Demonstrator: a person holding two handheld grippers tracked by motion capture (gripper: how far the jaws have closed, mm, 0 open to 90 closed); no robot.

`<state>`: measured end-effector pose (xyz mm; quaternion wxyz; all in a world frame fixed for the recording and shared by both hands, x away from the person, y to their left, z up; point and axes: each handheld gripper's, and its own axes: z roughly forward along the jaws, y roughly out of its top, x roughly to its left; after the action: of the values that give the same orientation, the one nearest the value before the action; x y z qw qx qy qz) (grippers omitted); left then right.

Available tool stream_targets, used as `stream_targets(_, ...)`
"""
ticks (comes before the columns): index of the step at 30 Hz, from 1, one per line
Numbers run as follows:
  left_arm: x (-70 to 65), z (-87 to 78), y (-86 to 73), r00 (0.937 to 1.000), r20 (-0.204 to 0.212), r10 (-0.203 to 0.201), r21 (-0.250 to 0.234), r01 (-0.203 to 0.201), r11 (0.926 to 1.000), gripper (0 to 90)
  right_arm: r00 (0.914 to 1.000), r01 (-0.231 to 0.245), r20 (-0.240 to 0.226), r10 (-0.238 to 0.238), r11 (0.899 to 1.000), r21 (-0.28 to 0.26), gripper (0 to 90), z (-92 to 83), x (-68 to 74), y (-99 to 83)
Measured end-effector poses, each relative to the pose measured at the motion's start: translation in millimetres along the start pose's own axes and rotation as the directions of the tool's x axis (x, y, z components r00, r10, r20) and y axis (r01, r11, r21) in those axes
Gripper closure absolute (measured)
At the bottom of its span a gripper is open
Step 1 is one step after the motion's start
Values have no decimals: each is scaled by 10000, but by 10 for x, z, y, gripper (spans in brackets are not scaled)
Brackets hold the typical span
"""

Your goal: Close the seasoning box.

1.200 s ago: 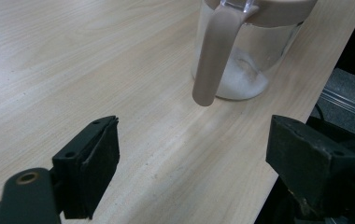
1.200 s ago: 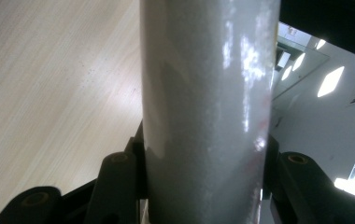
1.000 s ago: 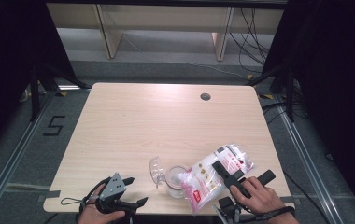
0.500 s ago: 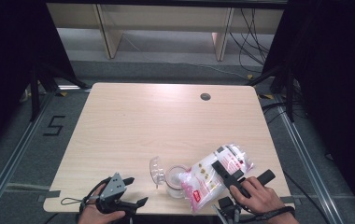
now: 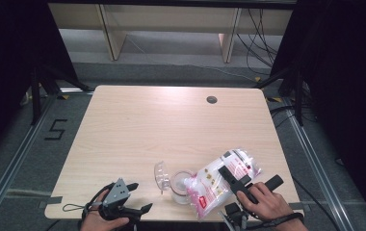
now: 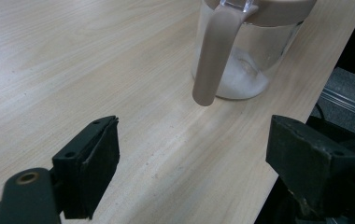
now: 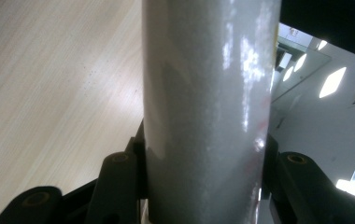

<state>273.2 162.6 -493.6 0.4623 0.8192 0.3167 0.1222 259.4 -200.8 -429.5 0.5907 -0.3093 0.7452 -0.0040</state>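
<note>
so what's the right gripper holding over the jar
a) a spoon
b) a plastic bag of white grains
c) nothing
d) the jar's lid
b: in the high view the right gripper is clamped on a clear plastic bag of white grains, tilted with its lower corner at the mouth of the jar; the right gripper view shows the bag squeezed between the fingers.

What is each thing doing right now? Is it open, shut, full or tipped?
Jar: upright, lid flipped open, a little white powder inside.
Bag: tilted, spout at the jar's mouth.
Right hand-held gripper: shut on the bag.
Left hand-held gripper: open, empty.
</note>
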Motion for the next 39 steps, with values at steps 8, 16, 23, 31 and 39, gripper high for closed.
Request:
stream_targets(8, 0, -2, -1, 10000, 13, 20, 14, -20, 10000, 172, 10000, 76, -15, -76, 10000, 36, 585, -2, -4, 7)
stream_targets(16, 0, 1, -1, 10000, 6, -18, -10, 18, 10000, 171, 9998, 171, 33, -172, 9998, 89, 587, -6, -9, 16)
stream_targets(23, -4, 3, -5, 10000, 18, -58, 1, 58, 10000, 172, 9994, 343, 58, -344, 9994, 104, 587, -6, -14, 26)
stream_targets(31, -2, 4, -5, 9999, 19, -111, -19, 111, 9999, 171, 9994, 333, 33, -334, 9994, 64, 589, -1, -14, 22)
stream_targets(39, -3, -2, -2, 10000, -30, -85, -60, 85, 9999, 172, 9997, 250, 60, -250, 9997, 51, 589, -2, -9, 26)
